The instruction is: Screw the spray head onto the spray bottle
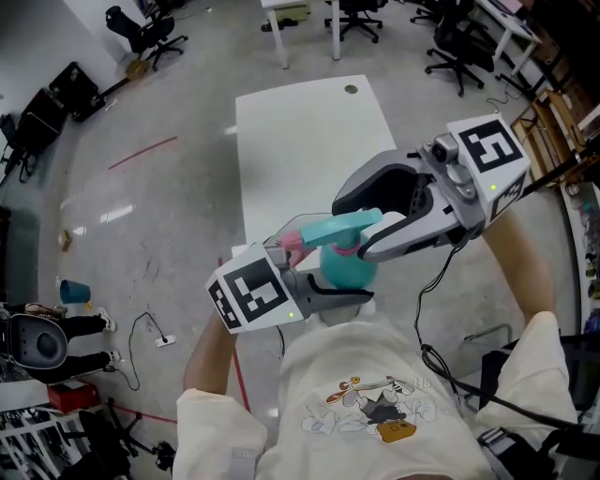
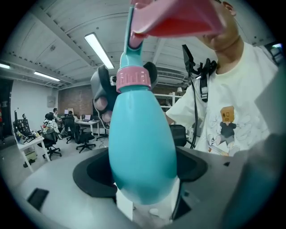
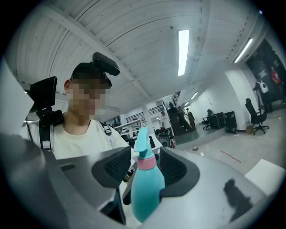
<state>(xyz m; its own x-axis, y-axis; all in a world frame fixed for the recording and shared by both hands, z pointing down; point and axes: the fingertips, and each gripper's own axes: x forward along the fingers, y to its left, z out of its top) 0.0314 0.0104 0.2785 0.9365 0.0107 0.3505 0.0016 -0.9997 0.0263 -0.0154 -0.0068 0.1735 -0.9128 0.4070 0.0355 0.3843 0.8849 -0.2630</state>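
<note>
A teal spray bottle [image 1: 349, 270] with a pink collar [image 2: 134, 78] is held up in the air above a white table. My left gripper [image 1: 342, 287] comes in from the lower left and is shut on the bottle's belly [image 2: 143, 147]. The teal spray head [image 1: 342, 228] with its pink trigger [image 2: 178, 20] sits on the neck. My right gripper [image 1: 351, 231] reaches in from the upper right, its jaws on either side of the neck. In the right gripper view the bottle [image 3: 147, 192] stands between the jaws [image 3: 145, 179], and the left pad stands slightly off it.
The white table [image 1: 300, 141] lies below and ahead. Office chairs [image 1: 356, 14] stand at the far end, and black cases [image 1: 56, 103] lie on the floor at the left. A black cable [image 1: 431, 309] hangs from the right gripper down to my waist.
</note>
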